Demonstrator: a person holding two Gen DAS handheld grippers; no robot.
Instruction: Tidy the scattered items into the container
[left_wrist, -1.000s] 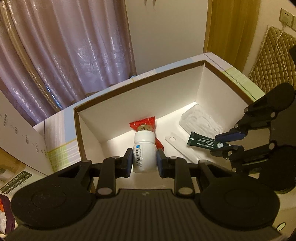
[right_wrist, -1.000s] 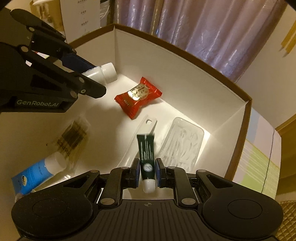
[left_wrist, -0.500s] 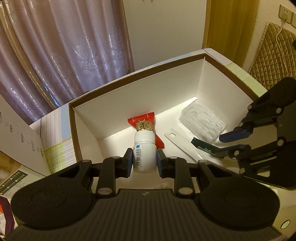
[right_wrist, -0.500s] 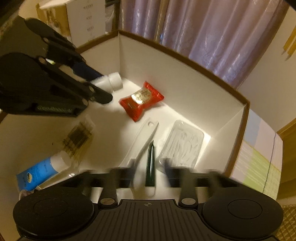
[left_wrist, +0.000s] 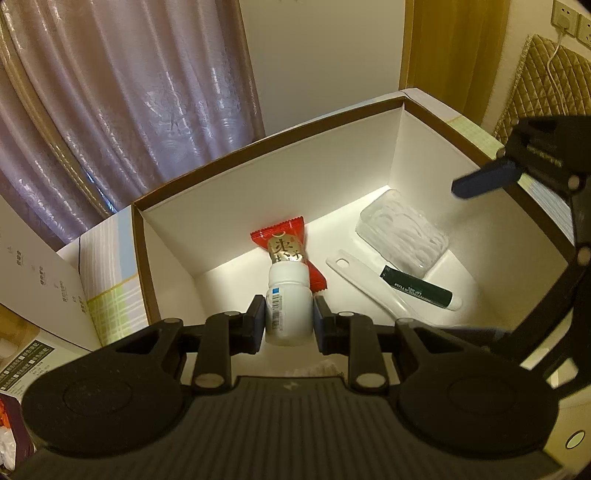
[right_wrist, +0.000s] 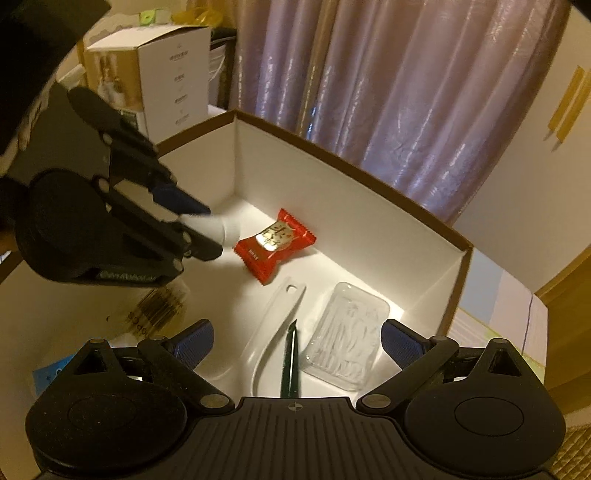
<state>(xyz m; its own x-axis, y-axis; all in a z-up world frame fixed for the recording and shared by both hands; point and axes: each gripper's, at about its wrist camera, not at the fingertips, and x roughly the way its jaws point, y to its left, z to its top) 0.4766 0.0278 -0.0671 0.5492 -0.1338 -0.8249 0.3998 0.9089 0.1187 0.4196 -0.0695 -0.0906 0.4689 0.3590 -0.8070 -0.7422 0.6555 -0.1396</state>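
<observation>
My left gripper (left_wrist: 289, 320) is shut on a white bottle (left_wrist: 289, 300) with a blue label, held over the white box (left_wrist: 295, 177); it also shows in the right wrist view (right_wrist: 207, 230). My right gripper (right_wrist: 297, 338) is open and empty above the box. The dark green tube (left_wrist: 419, 287) lies on the box floor beside a white shoehorn (left_wrist: 373, 284); it shows in the right wrist view (right_wrist: 290, 365) too. A red candy packet (left_wrist: 284, 247) and a clear plastic pack (left_wrist: 402, 236) lie in the box.
A blue-and-white tube (right_wrist: 51, 373) and a clear packet with dark print (right_wrist: 159, 306) lie at the box's near left. White cartons (right_wrist: 173, 66) stand beyond the box. Curtains (left_wrist: 129, 92) hang behind.
My right gripper opened and let go of the green tube, which now lies on the box floor, then pulled back and up. My left gripper still holds the bottle.
</observation>
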